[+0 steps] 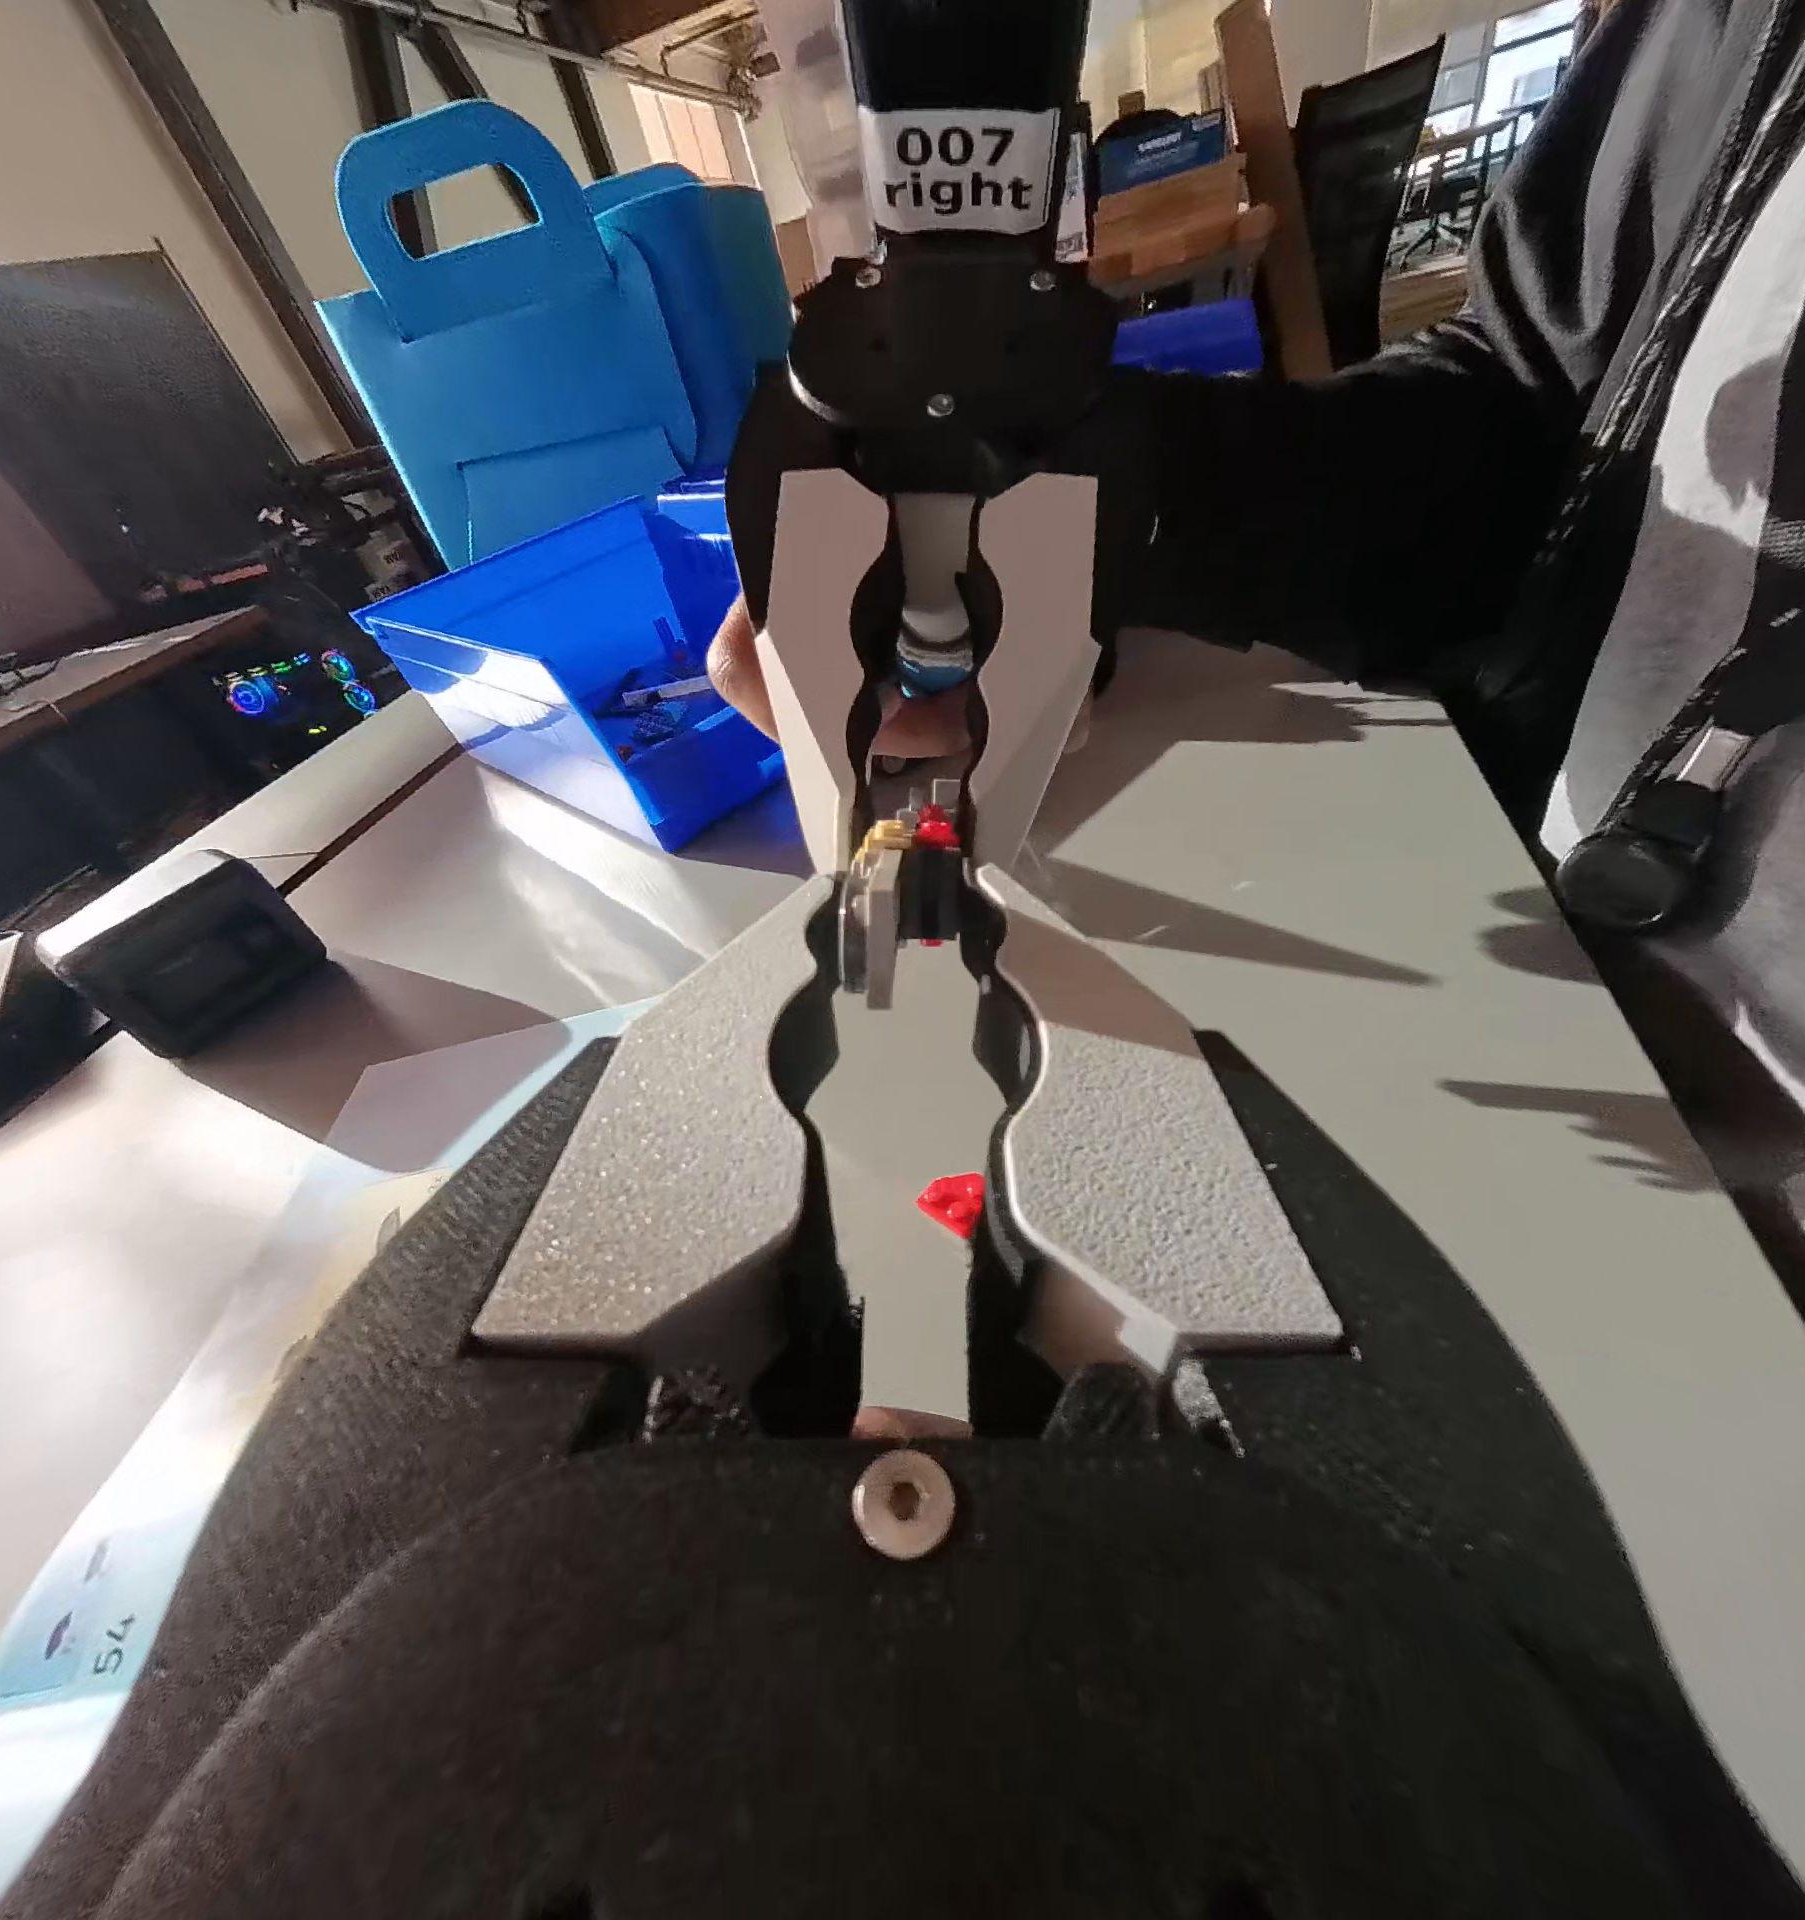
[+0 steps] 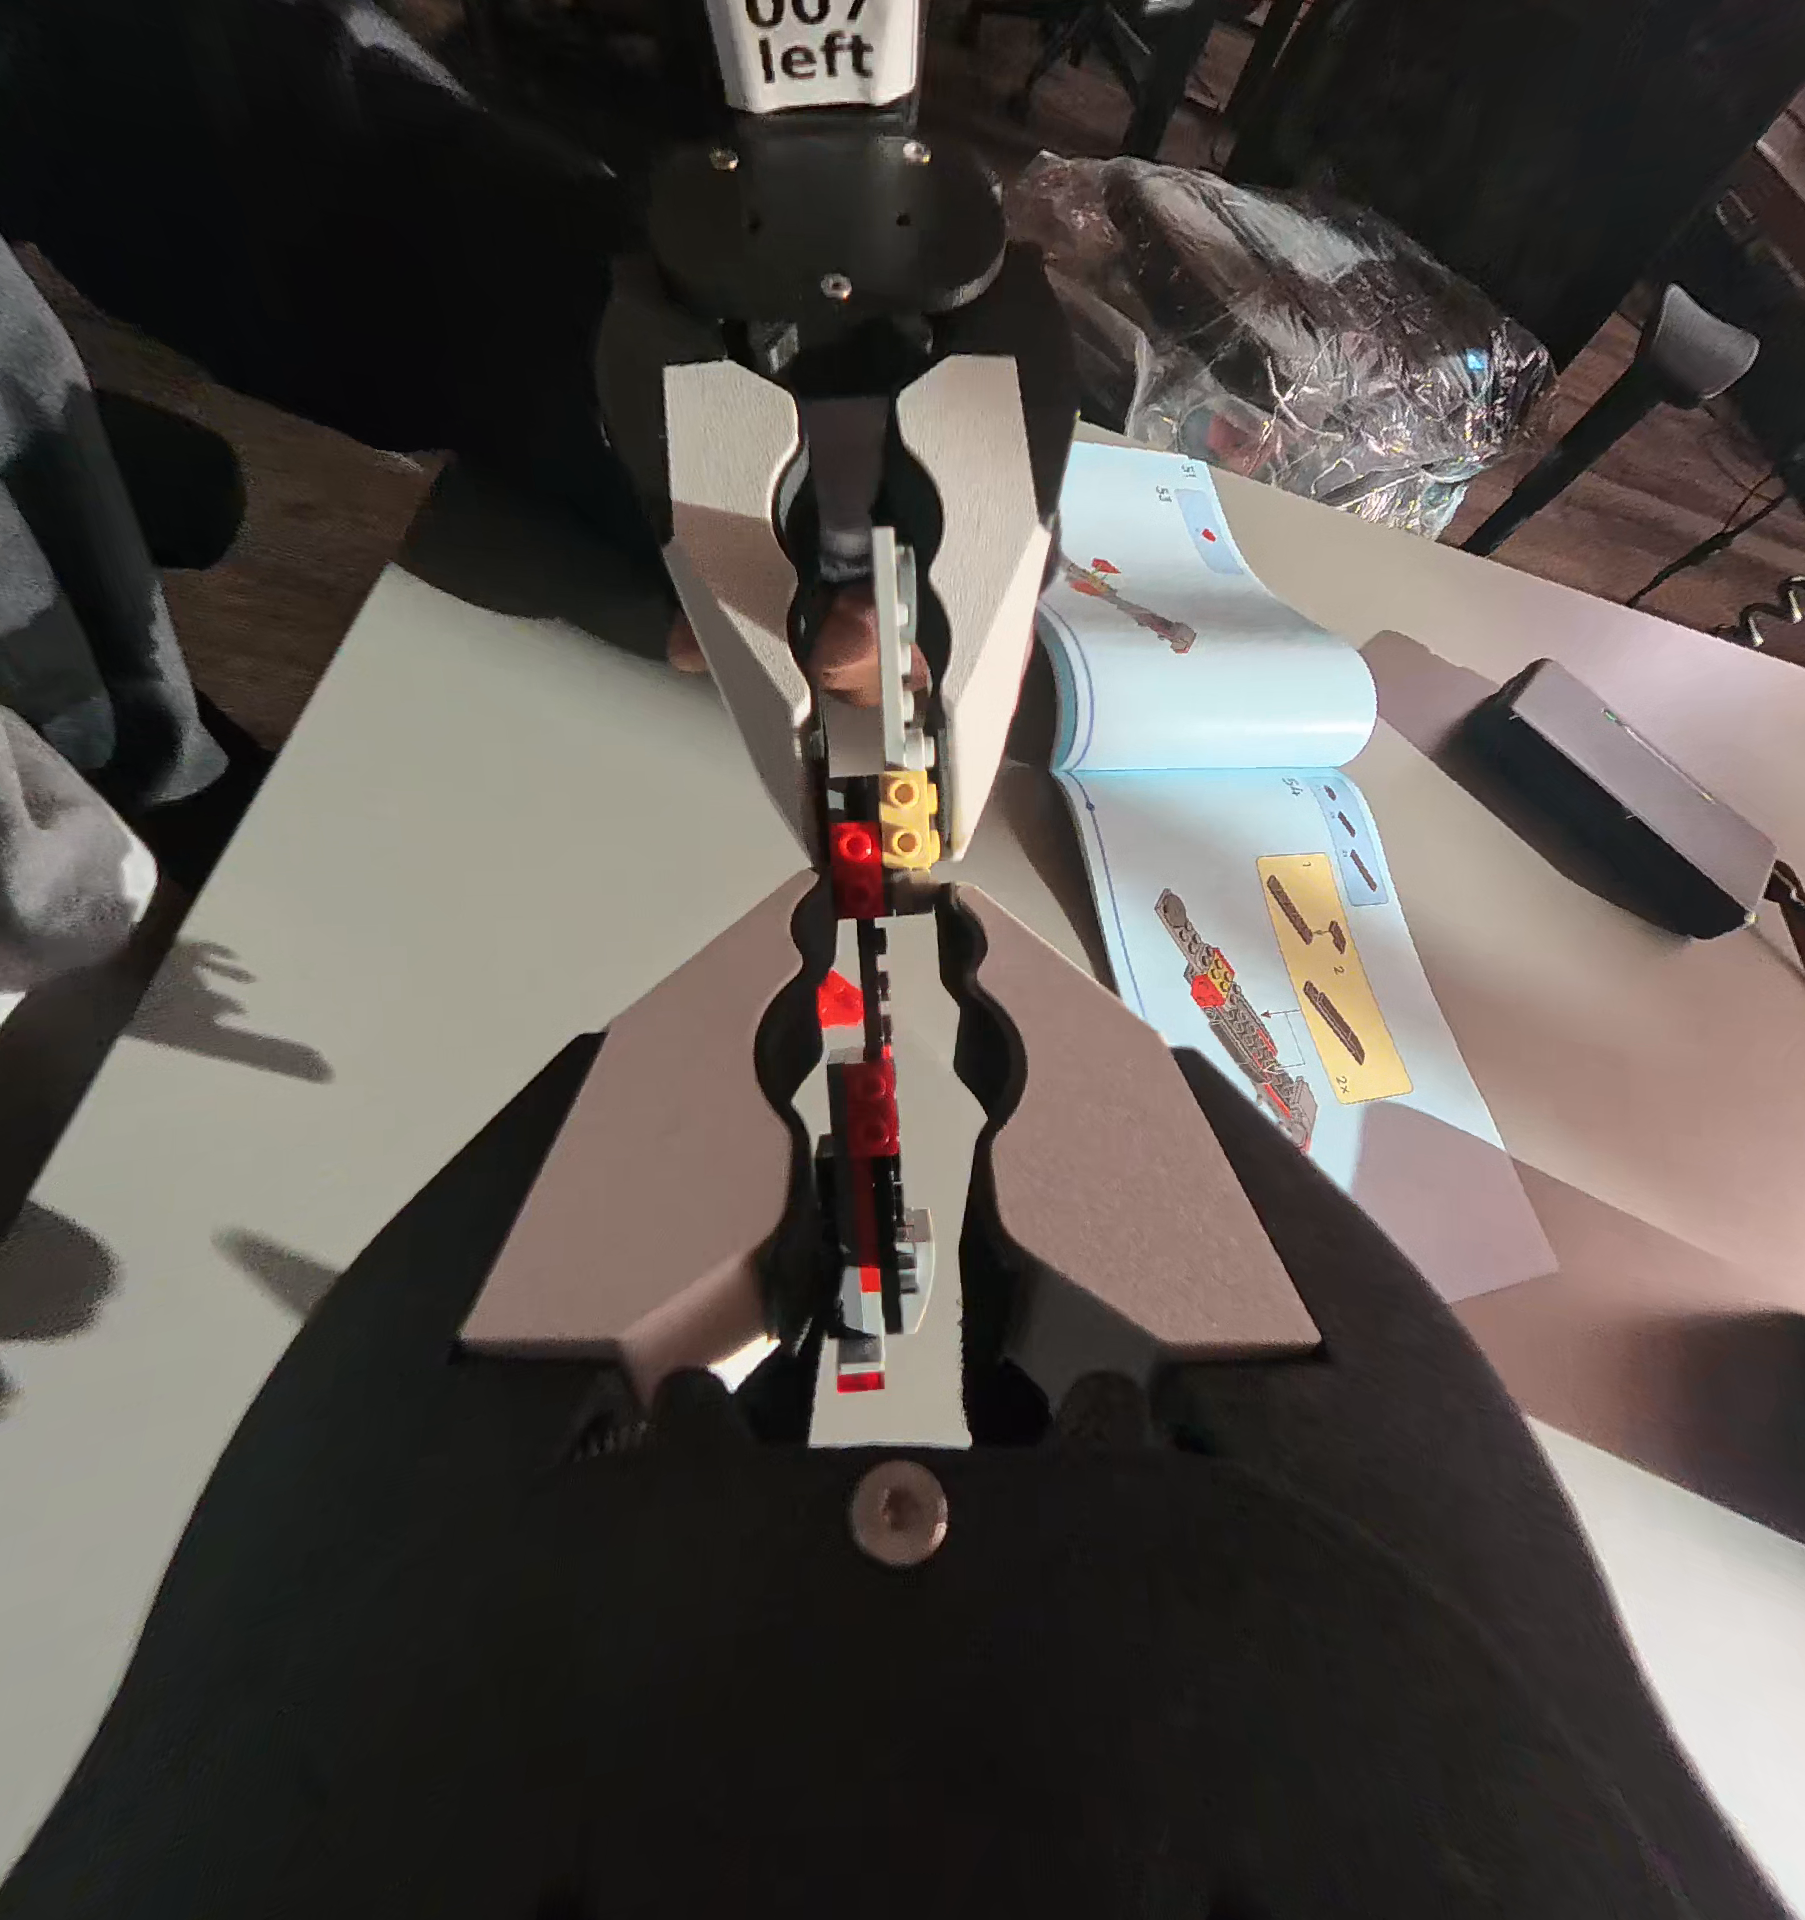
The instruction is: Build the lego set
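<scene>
A long lego model (image 2: 867, 1122) of red, black, grey and tan bricks hangs above the white table (image 2: 441, 831). My right gripper (image 2: 882, 899) is shut on it, and the model runs back between its fingers. My left gripper (image 1: 906, 883) meets it tip to tip and is shut on the model's grey plate end (image 1: 870, 935). That plate also shows in the right wrist view (image 2: 900, 644). The right gripper (image 1: 908, 836) fills the top of the left wrist view. A small loose red piece (image 1: 952, 1205) lies on the table under the grippers.
An open instruction booklet (image 2: 1241, 883) lies to the right, with a black box (image 2: 1625, 821) beyond it. A blue bin (image 1: 586, 707) with loose pieces stands at the back left, in front of blue foam shapes (image 1: 524, 343). A crumpled plastic bag (image 2: 1293, 332) sits past the table edge. The tips of both grippers are at nearly the same place.
</scene>
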Tool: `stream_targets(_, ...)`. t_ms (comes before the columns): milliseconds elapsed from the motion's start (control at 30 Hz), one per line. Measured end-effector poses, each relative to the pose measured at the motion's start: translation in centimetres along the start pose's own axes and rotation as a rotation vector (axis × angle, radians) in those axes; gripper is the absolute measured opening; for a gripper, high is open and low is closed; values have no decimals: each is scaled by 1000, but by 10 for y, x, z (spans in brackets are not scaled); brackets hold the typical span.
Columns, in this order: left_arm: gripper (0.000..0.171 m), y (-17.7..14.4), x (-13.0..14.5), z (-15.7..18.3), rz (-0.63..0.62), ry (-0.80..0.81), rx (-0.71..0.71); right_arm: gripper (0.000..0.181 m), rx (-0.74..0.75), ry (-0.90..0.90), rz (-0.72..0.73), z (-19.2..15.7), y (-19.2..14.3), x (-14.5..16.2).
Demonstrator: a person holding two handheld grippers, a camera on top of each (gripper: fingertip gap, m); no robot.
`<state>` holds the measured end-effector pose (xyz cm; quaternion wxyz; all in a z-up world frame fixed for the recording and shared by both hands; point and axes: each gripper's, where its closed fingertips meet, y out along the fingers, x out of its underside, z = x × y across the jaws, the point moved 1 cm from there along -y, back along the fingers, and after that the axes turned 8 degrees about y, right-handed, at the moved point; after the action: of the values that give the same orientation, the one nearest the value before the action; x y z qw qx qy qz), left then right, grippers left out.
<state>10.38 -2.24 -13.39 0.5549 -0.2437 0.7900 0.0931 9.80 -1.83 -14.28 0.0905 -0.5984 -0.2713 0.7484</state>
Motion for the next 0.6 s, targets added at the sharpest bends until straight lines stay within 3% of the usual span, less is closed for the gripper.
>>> stream_targets(333, 19, -1, 9, -31, -56, 150, -21, 21, 38, 76, 39, 33, 8, -2)
stream_targets(600, 20, 2, 18, -41, -60, 147, -68, 20, 46, 168, 67, 45, 11, 7)
